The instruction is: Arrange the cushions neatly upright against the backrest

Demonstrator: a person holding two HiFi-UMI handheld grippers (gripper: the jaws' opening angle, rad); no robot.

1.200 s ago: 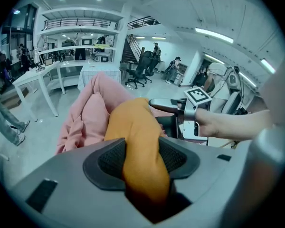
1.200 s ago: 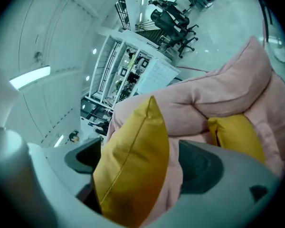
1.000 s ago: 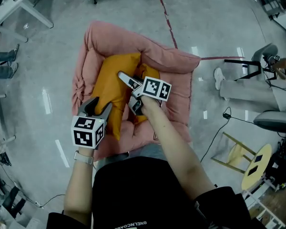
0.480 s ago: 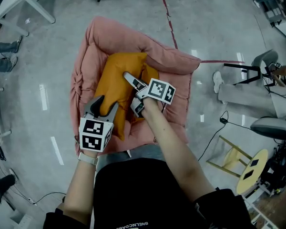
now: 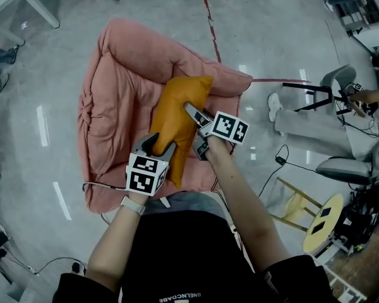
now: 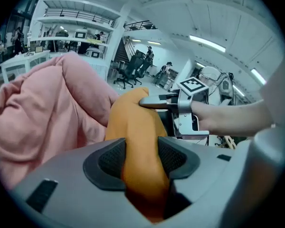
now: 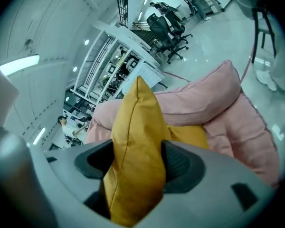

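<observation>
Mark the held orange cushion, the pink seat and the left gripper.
orange cushion [image 5: 177, 109], head view, middle of its upper face.
pink seat [image 5: 123, 46], head view, its padded back rim.
left gripper [image 6: 142, 158], left gripper view, between its jaws, clamped on the cushion.

Orange cushion [image 5: 177, 112]: plump, mustard fabric, seamed edges. It stood up on edge over the pink seat [image 5: 110, 112], long axis running from the near side to the far rim [image 5: 170, 59], far corner at that rim. Second orange cushion [image 7: 192, 136] sat low behind it on the seat pad, mostly hidden. Seat was quilted, with a raised padded rim.
</observation>
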